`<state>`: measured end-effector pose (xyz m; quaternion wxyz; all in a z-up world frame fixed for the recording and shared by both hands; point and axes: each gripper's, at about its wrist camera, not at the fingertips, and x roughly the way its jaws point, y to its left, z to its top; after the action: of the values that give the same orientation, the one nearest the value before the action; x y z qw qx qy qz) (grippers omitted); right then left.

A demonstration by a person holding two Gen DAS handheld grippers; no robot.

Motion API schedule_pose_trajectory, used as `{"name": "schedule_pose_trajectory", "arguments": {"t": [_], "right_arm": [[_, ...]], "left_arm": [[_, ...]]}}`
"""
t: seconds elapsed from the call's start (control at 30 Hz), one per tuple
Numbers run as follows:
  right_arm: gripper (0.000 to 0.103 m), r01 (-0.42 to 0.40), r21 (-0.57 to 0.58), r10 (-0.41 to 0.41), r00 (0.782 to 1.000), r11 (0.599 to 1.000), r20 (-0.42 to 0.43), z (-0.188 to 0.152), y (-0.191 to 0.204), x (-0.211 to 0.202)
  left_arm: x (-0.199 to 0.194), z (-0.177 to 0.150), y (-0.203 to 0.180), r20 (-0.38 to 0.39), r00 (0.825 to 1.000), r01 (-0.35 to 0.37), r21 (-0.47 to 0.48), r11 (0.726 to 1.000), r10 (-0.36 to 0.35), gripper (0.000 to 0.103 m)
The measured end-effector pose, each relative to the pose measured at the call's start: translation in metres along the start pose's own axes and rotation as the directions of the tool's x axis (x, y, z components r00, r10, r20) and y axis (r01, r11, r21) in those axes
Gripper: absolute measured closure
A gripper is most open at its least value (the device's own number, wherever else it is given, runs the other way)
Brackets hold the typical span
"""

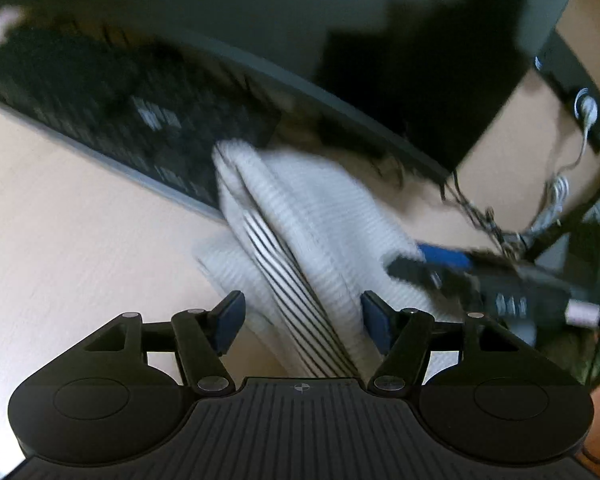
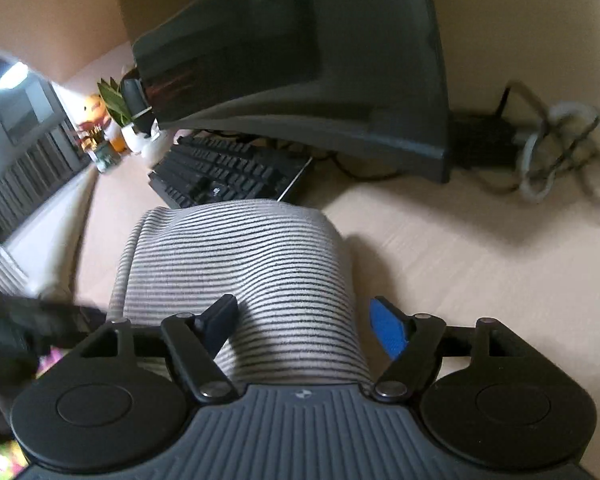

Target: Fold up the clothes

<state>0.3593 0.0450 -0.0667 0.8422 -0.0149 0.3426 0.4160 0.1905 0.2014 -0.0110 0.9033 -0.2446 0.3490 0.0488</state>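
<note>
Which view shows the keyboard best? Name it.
The right wrist view: the keyboard is sharp there, its key rows clear beside the striped garment. The left wrist view shows it only as a motion-blurred dark band.

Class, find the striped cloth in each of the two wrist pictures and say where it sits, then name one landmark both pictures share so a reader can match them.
Left wrist: the striped cloth runs from the centre down to the bottom middle, bunched in folds.
Right wrist: the striped cloth fills the lower centre, spread broad.
Shared landmark: the black keyboard, just behind the cloth's far edge in both.
</note>
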Motion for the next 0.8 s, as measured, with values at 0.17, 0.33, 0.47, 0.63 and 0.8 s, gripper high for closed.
{"name": "schedule_pose_trajectory", "arguments": {"t": [0.17, 0.33, 0.47, 0.63, 0.8], "right_arm": [[0.051, 0.012, -0.196, 0.005, 0.996, 0.98, 0.086, -0.005, 0.04, -0.034], [0.052, -0.038, -0.352, 0.042, 0.999, 0.935, 0.003, -0.031, 0.073, -0.035], [0.052, -0.011, -0.43, -0.007, 0.999, 0.903, -0.039, -0.056, 0.08, -0.031], [0.048, -0.002, -0.384, -0.005, 1.0, 0.923, -0.018, -0.045, 0.076, -0.046], [0.038, 0.075, -0.26, -0.054, 0.995, 0.963, 0.085, -0.037, 0.053, -0.082]], "left_arm": [[-0.013, 0.041, -0.007, 0.116, 0.992, 0.044, 0.061, 0.997, -0.051, 0.04], [0.029, 0.044, 0.0, 0.024, 0.998, 0.06, 0.035, 0.998, -0.061, 0.047], [0.045, 0.03, 0.01, -0.04, 0.999, 0.017, 0.03, 0.999, -0.016, 0.052], [0.007, 0.038, -0.003, 0.023, 0.999, -0.047, -0.04, 0.998, 0.048, 0.04], [-0.024, 0.007, -0.022, 0.003, 0.995, -0.104, -0.086, 0.991, 0.105, 0.018]]}}
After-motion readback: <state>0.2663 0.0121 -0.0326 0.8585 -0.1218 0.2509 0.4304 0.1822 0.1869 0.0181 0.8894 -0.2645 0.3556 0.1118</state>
